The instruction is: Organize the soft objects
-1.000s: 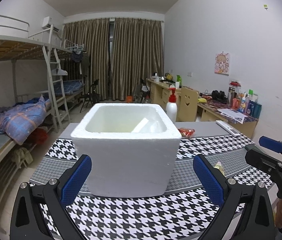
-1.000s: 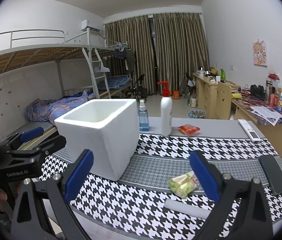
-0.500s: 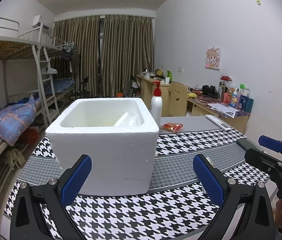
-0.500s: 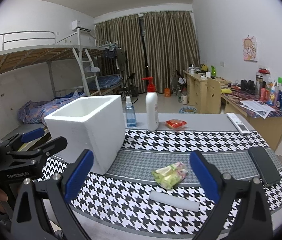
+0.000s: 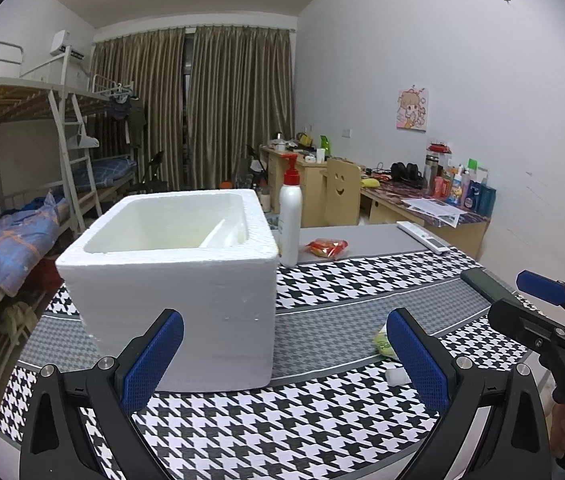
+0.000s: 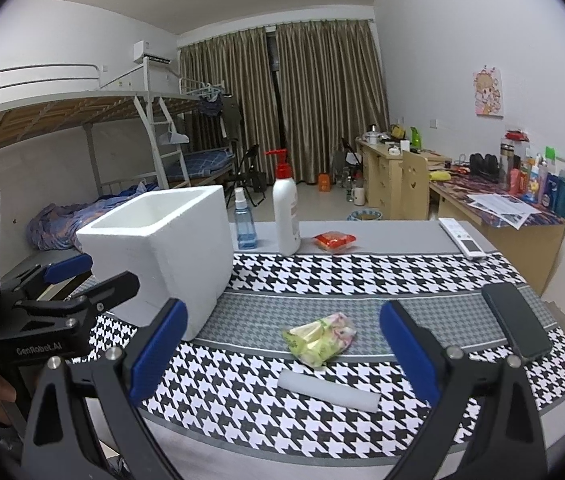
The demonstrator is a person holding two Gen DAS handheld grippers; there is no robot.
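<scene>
Your right hand-held gripper (image 6: 282, 354), spread and empty, is nearer: the packet (image 6: 319, 337) lies at 12 o'clock, its long axis running 2-to-8.

I am reading "GenRobot.AI" printed in white on the black body of the left claw (image 6: 68, 276), showing left of my right claw. Other labels are staying illegible.
</scene>
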